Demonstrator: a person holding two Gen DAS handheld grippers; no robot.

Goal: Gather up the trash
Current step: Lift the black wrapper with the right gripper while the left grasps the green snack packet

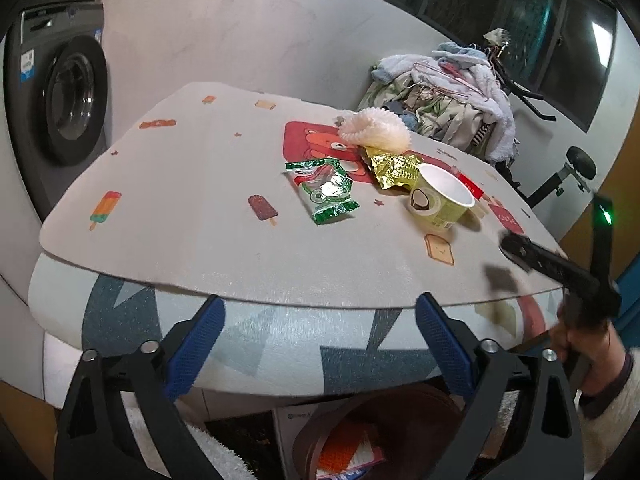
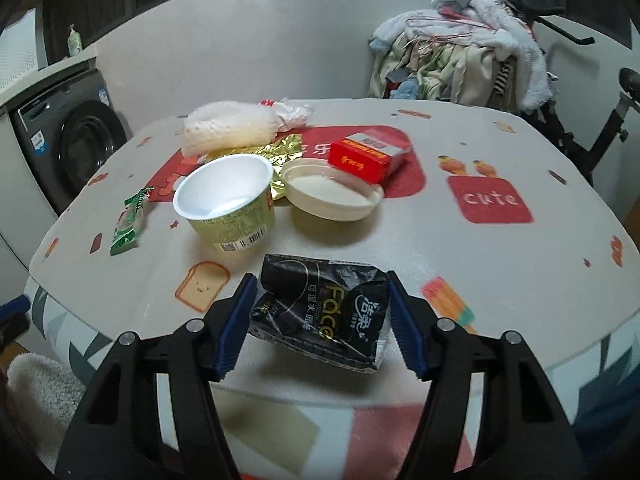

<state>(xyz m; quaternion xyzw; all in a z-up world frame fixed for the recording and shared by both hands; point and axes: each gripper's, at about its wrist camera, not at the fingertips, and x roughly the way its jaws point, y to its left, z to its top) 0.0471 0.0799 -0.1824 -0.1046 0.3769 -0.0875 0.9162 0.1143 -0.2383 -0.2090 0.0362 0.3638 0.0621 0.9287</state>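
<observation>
From the left wrist view, the left gripper [image 1: 318,342] hangs at the near edge of the table [image 1: 168,184] with its blue pads spread wide and nothing between them; ahead on the patterned mat lie a green wrapper [image 1: 326,192], a gold foil wrapper [image 1: 396,170] just right of it, and a white-lined paper cup [image 1: 438,198] standing upright at the foil's near right, touching it; a white foam net [image 1: 374,130] sits at the far side of this cluster; a washing machine [image 1: 60,96] stands at the far left and a heap of clothes [image 1: 448,100] at the far right; at the right edge the right gripper [image 1: 516,256] shows only as a dark blur held by a hand [image 1: 580,344], and its grip cannot be read here.

The right wrist view gives what the first hides: the right gripper [image 2: 320,322] has its pads closed against both sides of a crumpled black tissue packet [image 2: 324,316], held at the near edge of the table [image 2: 500,256], apparently lifted off the mat; beyond it stand the paper cup [image 2: 228,200], a shallow white lid [image 2: 332,192] to its right, and a red box [image 2: 366,156] at the far side of the lid; the green wrapper [image 2: 130,224] lies at the left, the foam net [image 2: 228,130] far left.
</observation>
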